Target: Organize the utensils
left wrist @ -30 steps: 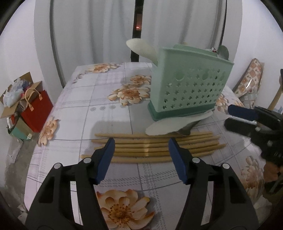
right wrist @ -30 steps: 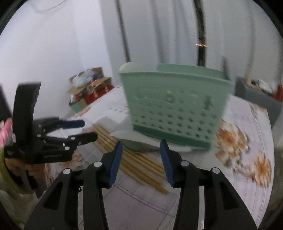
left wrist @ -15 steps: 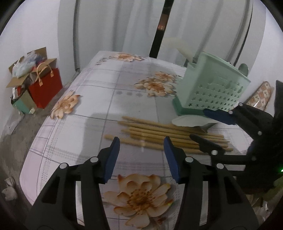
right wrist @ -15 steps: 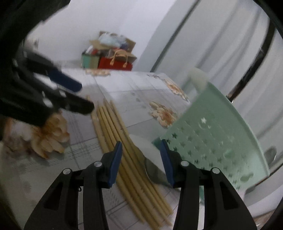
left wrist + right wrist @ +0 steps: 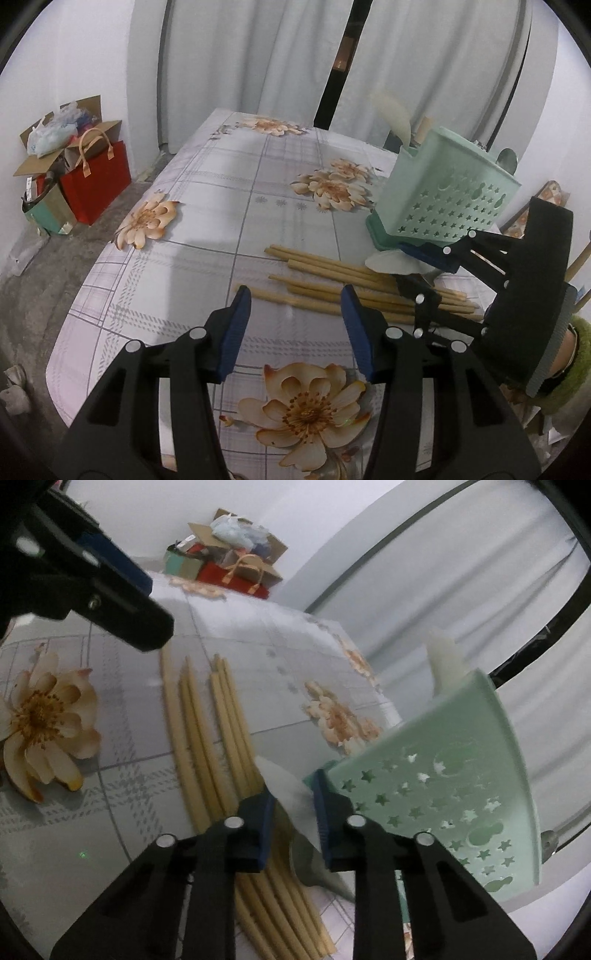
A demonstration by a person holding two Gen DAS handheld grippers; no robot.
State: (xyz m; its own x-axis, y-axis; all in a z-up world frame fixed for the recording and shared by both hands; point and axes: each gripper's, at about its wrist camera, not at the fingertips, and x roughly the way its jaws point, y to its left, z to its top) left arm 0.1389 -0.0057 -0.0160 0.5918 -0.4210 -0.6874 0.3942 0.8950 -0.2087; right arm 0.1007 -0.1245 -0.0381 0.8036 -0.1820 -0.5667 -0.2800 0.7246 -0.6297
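The right gripper is closing narrowly around a flat white paddle beside the mint-green plastic basket. The left gripper hangs half open, holding nothing, just in front of the long tan sticks.

I see tan chopsticks lying flat on floral tablecloth, roughly parallel, bunched side by side, near ends uneven. Mint-green perforated caddy stands upright just beyond them, star cutouts, white spatula and spoon poking from top. White flat spoon lies at caddy base, overlapping chopstick ends.
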